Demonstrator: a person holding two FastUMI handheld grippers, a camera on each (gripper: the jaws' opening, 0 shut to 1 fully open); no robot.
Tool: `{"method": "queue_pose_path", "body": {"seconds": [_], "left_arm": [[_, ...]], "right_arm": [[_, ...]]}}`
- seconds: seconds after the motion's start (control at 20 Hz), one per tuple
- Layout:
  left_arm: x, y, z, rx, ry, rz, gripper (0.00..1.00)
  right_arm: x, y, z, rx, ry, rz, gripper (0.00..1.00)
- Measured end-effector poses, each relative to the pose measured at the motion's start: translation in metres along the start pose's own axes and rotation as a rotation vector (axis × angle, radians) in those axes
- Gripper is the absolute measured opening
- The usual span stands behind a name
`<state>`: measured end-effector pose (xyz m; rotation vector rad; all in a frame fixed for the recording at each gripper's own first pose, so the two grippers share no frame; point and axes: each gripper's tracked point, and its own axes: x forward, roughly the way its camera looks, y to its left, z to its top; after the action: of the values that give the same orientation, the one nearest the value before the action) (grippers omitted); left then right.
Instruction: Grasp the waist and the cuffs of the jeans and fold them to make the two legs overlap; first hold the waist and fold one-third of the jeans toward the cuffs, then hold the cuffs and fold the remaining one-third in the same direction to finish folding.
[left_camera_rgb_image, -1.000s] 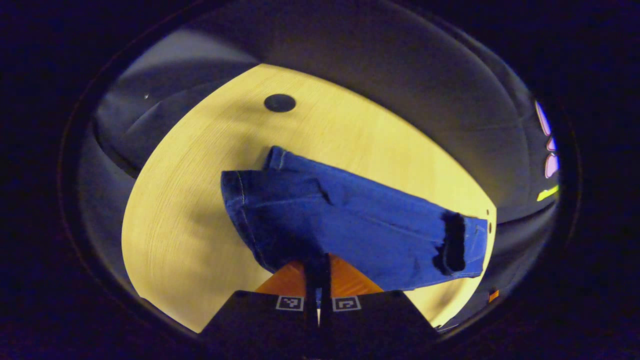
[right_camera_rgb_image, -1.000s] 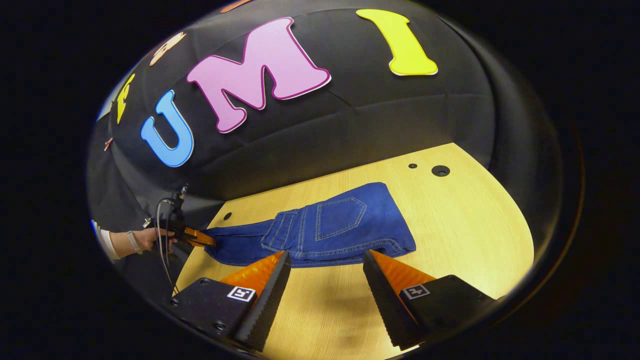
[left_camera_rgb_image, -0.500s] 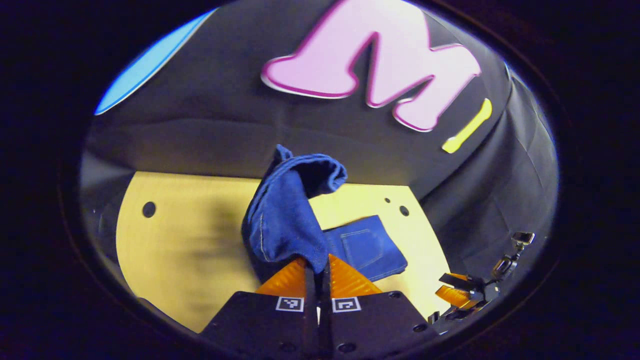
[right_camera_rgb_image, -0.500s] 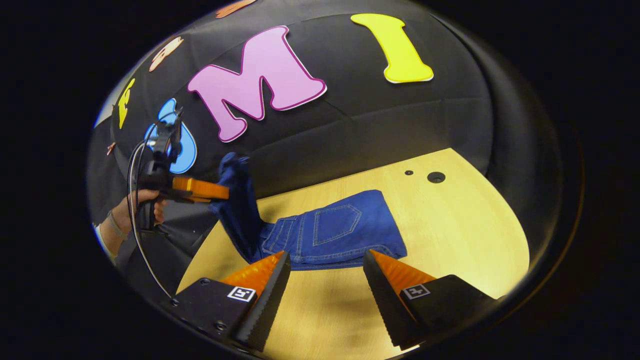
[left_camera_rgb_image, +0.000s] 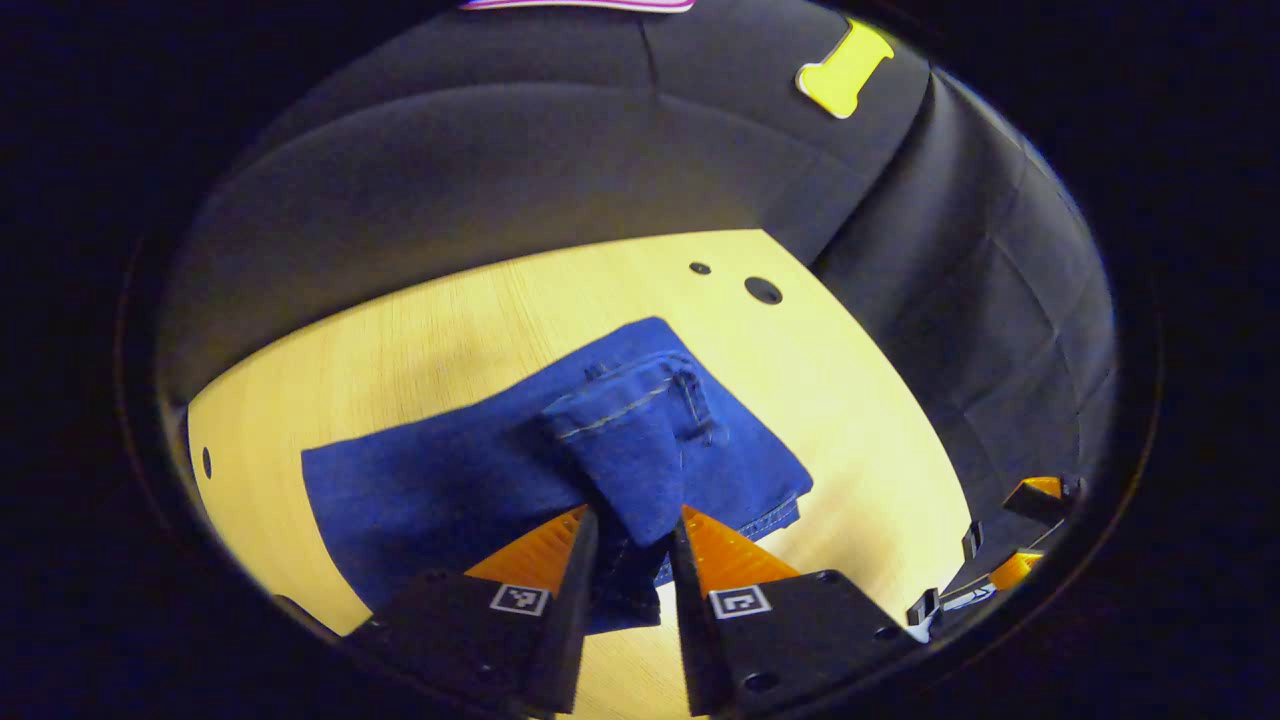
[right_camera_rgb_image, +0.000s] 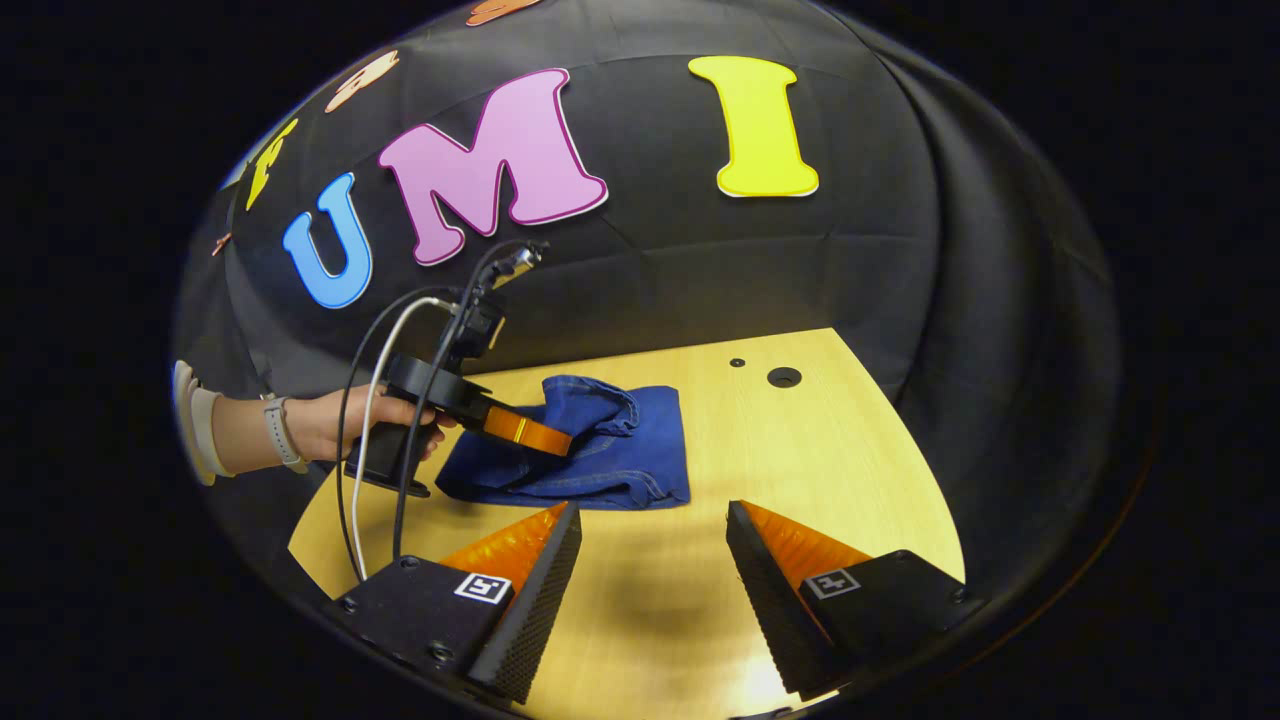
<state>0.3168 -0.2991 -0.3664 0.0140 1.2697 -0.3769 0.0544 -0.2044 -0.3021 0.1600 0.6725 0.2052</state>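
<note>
The blue jeans (left_camera_rgb_image: 430, 480) lie folded into a compact stack on the wooden table (left_camera_rgb_image: 420, 330). Their cuff end (left_camera_rgb_image: 630, 450) is laid over the top of the stack and still sits between the fingers of my left gripper (left_camera_rgb_image: 635, 515). Those fingers stand partly open, with a sliver of light beside the cloth. In the right gripper view the left gripper (right_camera_rgb_image: 525, 432) rests low on the jeans (right_camera_rgb_image: 630, 465), held by a hand (right_camera_rgb_image: 340, 425). My right gripper (right_camera_rgb_image: 652, 508) hovers open and empty just in front of the stack.
Two dark holes (right_camera_rgb_image: 784, 377) mark the table's far right part. Cables (right_camera_rgb_image: 375, 440) hang from the left gripper over the table's left edge. The booth's black cloth wall stands close behind. The right gripper (left_camera_rgb_image: 1020, 540) sits off the table's right side in the left gripper view.
The left gripper lifted the cuff end, swung it over and down onto the folded waist part, and its fingers have spread apart. The right gripper stayed open, almost still.
</note>
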Motion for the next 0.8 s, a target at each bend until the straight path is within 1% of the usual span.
{"method": "queue_pose_path", "body": {"seconds": [0.05, 0.1, 0.2, 0.25, 0.4, 0.5, 0.65, 0.8], "left_arm": [[-0.002, 0.000, -0.007, -0.057, 0.021, 0.001, 0.55], [-0.010, -0.006, -0.008, -0.121, 0.016, -0.017, 0.69], [-0.028, -0.020, -0.007, -0.209, -0.058, -0.041, 0.81], [-0.045, -0.023, -0.004, -0.224, -0.109, -0.033, 0.94], [-0.118, -0.029, 0.005, -0.183, -0.314, 0.009, 0.97], [-0.170, -0.043, -0.006, -0.128, -0.434, 0.035, 0.97], [-0.252, -0.073, -0.043, -0.047, -0.575, 0.071, 0.97], [-0.323, -0.110, -0.090, 0.012, -0.718, 0.115, 0.96]], "right_arm": [[-0.003, -0.004, 0.000, -0.010, 0.003, -0.005, 0.90], [-0.007, -0.004, 0.004, -0.009, -0.009, 0.000, 0.90], [-0.015, 0.004, 0.015, -0.001, -0.046, 0.023, 0.90], [-0.021, 0.005, 0.020, -0.015, -0.066, 0.024, 0.90], [-0.045, 0.018, 0.038, -0.076, -0.136, 0.039, 0.92], [-0.073, 0.030, 0.050, -0.100, -0.191, 0.054, 0.95], [-0.126, 0.057, 0.065, -0.120, -0.275, 0.078, 0.96], [-0.187, 0.083, 0.078, -0.201, -0.361, 0.073, 0.96]]}}
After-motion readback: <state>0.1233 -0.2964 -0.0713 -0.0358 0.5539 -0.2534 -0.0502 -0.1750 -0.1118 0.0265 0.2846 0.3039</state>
